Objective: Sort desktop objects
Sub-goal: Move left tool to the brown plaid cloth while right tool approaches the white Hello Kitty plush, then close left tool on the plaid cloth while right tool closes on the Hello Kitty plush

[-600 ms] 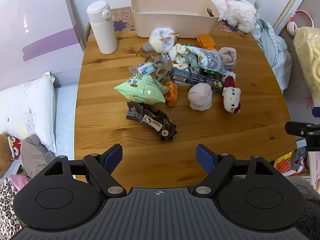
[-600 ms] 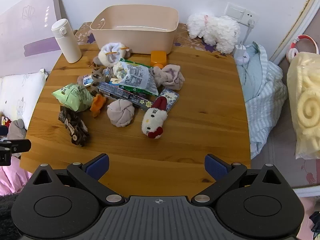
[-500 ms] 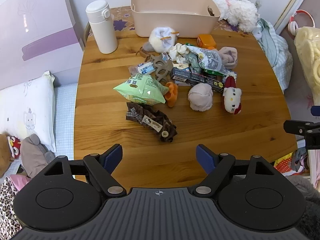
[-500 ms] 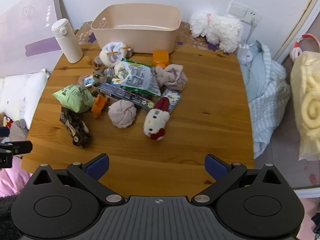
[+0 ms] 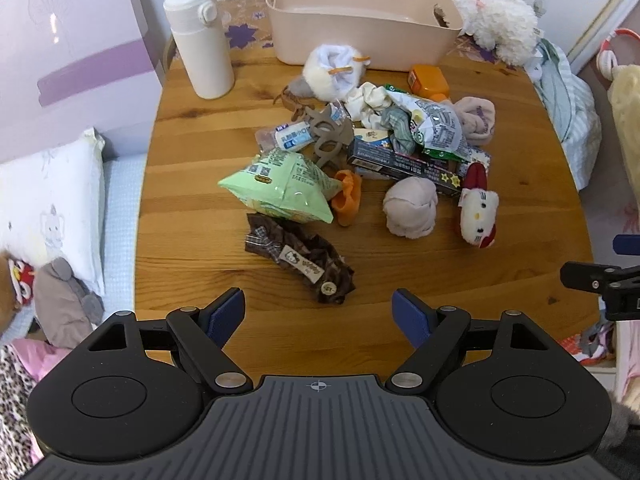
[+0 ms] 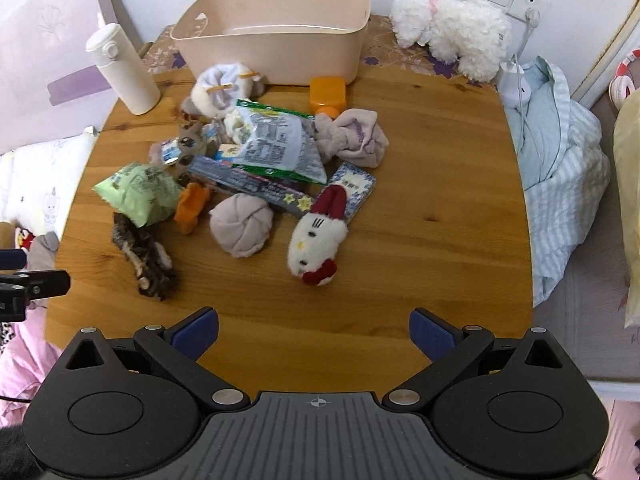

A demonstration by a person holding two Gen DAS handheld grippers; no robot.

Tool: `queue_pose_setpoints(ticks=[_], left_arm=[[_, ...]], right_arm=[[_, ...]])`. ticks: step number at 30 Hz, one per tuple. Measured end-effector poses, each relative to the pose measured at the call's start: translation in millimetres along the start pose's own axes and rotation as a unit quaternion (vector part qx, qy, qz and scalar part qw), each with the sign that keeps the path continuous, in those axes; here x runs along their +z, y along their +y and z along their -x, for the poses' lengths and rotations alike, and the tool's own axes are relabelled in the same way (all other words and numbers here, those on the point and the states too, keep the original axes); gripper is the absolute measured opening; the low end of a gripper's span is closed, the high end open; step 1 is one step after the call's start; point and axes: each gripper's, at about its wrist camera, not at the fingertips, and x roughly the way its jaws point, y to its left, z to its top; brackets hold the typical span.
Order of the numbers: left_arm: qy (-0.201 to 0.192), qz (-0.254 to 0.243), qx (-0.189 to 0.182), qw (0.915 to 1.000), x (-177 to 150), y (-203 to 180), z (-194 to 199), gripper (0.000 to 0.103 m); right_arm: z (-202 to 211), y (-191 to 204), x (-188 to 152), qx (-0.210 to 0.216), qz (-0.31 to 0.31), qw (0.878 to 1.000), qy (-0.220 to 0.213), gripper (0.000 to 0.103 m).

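Note:
A heap of small things lies mid-table on the round wooden table: a green snack bag, a brown ruffled cloth pouch, a balled beige sock, a white cat plush with a red bow, a dark long box, a silver-green packet and an orange bottle. Behind them stands a beige bin. My left gripper hovers open above the near edge, just short of the brown pouch. Held high over the near table, my right gripper is wide open and empty.
A white flask stands at the back left. A fluffy white plush sits at the back right by a wall socket. Striped bedding lies off the table's right edge, a pillow off its left.
Both views have closed in slightly on the table, so the heap looks a little larger. Both grippers stay open as before and nothing on the table has moved.

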Motion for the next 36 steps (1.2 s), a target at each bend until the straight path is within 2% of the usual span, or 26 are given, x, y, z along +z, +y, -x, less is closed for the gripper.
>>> queue_pose_setpoints(ticks=[3, 16, 24, 30, 33, 36], left_arm=[[0.008, 0.013, 0.001, 0.9999, 6.0, -0.7, -8.9, 0.082], [0.033, 0.042, 0.06, 0.9968, 24.9, -4.9, -71.0, 0.082], [0.047, 0.077, 0.064, 0.9939, 28.4, -2.9, -112.6, 0.082], [0.066, 0.124, 0.05, 0.9889, 24.9, 10.3, -140.3, 0.082], [0.067, 0.138, 0.056, 0.9866, 24.8, 15.4, -150.0, 0.082], [0.063, 0.148, 0.064, 0.985, 24.6, 19.0, -157.3, 0.082]], right_arm=[[-11.3, -6.4, 9.1, 0.007, 0.001, 1.0, 0.005, 0.103], [-78.0, -18.8, 46.9, 0.024, 0.008, 0.999, 0.032, 0.103], [-118.1, -19.9, 46.0, 0.017, 0.006, 0.999, 0.05, 0.098], [-136.9, -22.7, 49.5, 0.022, -0.028, 0.998, 0.056, 0.096], [-145.7, -22.0, 49.7, 0.02, -0.039, 0.997, 0.059, 0.096], [-155.3, -24.5, 48.3, 0.026, -0.062, 0.996, 0.066, 0.092]])
